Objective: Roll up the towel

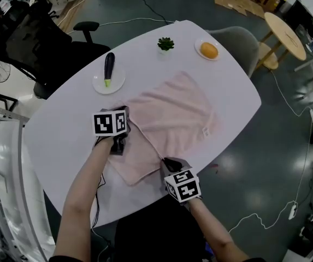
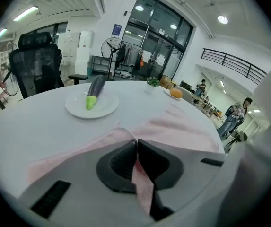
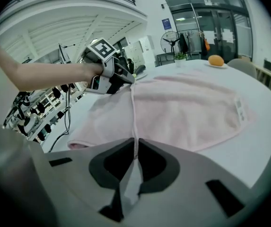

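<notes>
Head view has the full layout: pink towel (image 1: 178,111) flat mid-table (image 1: 63,141), near side doubled over into a flap, fold edge running diagonally between the two grippers. Left gripper (image 1: 127,113) is at the far-left end of that edge, right gripper (image 1: 168,161) at the near end by the table rim. Beyond the towel: eggplant (image 1: 109,67) on a plate (image 1: 99,85), small plant (image 1: 166,43), orange (image 1: 208,50).

Right gripper view adds what the head view hides: the left gripper side-on, nose down on the towel, forearm behind it. It also shows a seam line running straight from its own jaws across to the left gripper. Eggplant not visible there.

Left gripper view shows the eggplant, plant and orange past the towel, but no right gripper.

Jaws: left is clenched, pads almost meeting, with a strip of pink towel pinched between them. Right is the same: nearly closed, gripping the towel edge, cloth trailing back through the gap.
</notes>
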{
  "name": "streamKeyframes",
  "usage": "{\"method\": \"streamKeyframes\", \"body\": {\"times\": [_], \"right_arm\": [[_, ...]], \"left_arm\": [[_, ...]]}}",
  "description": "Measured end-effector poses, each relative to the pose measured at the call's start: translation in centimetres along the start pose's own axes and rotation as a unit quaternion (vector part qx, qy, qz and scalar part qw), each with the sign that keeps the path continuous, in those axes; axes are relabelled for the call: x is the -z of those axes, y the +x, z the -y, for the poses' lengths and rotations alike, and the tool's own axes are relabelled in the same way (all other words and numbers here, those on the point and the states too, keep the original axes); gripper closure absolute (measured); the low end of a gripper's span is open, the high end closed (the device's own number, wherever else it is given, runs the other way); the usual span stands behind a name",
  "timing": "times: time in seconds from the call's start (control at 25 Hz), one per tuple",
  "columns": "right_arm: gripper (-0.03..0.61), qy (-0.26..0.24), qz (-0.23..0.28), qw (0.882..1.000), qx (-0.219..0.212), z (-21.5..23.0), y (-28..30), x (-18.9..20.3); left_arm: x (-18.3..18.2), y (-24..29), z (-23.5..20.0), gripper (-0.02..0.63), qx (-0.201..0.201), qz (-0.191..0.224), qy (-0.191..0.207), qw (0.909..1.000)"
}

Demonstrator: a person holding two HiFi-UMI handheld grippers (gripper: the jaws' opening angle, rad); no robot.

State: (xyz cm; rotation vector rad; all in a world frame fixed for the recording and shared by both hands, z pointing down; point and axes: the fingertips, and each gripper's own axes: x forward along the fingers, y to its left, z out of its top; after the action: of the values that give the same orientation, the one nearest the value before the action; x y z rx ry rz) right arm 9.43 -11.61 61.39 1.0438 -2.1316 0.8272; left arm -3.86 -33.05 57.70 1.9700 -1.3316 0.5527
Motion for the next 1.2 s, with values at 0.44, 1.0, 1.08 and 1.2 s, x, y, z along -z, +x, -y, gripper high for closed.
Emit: {"method": "streamKeyframes", "body": {"times": [0.44, 1.0, 1.08, 1.2], "right_arm": [[0.516, 0.028, 0.005, 0.999, 0.037, 0.4, 0.1, 0.1], [0.308, -0.117, 0.076, 0.99, -0.03, -2.2, -4.7, -6.1], [0.31, -0.146, 0.078, 0.985, -0.056, -3.8, -4.7, -6.9], [0.311, -0.182, 0.073, 0.976, -0.092, -7.0, -4.4, -7.5]], "left_arm": [[1.5, 1.6, 2.8, 0.314, 0.075, -0.018, 0.005, 0.997], [-4.0, -9.9, -2.4, 0.282, 0.022, 0.083, 0.011, 0.9963], [-3.8, -11.4, -5.0, 0.298, -0.01, 0.084, -0.006, 0.9964], [-2.9, -13.4, -8.3, 0.307, -0.039, 0.086, -0.045, 0.9945]]}}
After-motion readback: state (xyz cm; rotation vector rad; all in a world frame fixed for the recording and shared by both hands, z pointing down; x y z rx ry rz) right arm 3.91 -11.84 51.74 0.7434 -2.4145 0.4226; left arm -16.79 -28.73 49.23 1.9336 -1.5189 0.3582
